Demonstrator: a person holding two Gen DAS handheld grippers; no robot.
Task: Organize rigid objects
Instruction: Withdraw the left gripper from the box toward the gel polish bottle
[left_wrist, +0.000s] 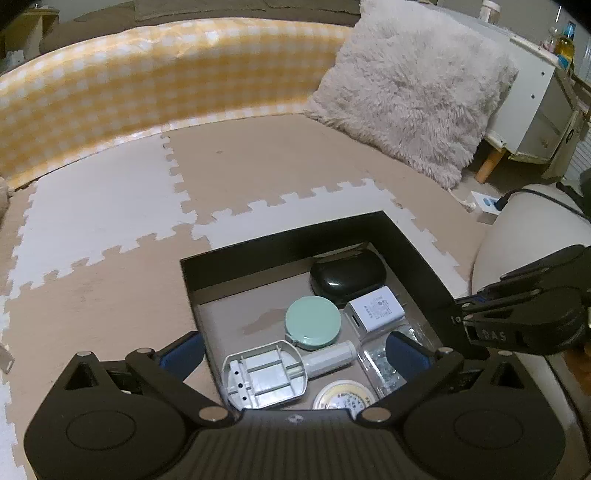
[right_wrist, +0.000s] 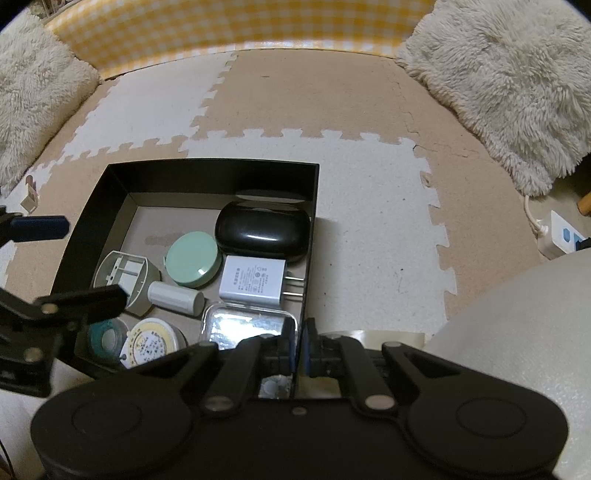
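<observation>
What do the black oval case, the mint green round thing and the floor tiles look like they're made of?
Black oval case: likely hard glossy plastic; it shows sharp light reflections.
Mint green round case: probably smooth plastic with a satin finish; only a small soft highlight.
Floor tiles: they look like matte foam; jigsaw edges interlock and the surface is grainy, without shine.

A floor of interlocking beige and white foam mats (right_wrist: 369, 206) carries a black open box (right_wrist: 221, 168), fluffy cushions (right_wrist: 509, 85) at its far corners, and a power strip (right_wrist: 557, 240) at the right edge.
</observation>
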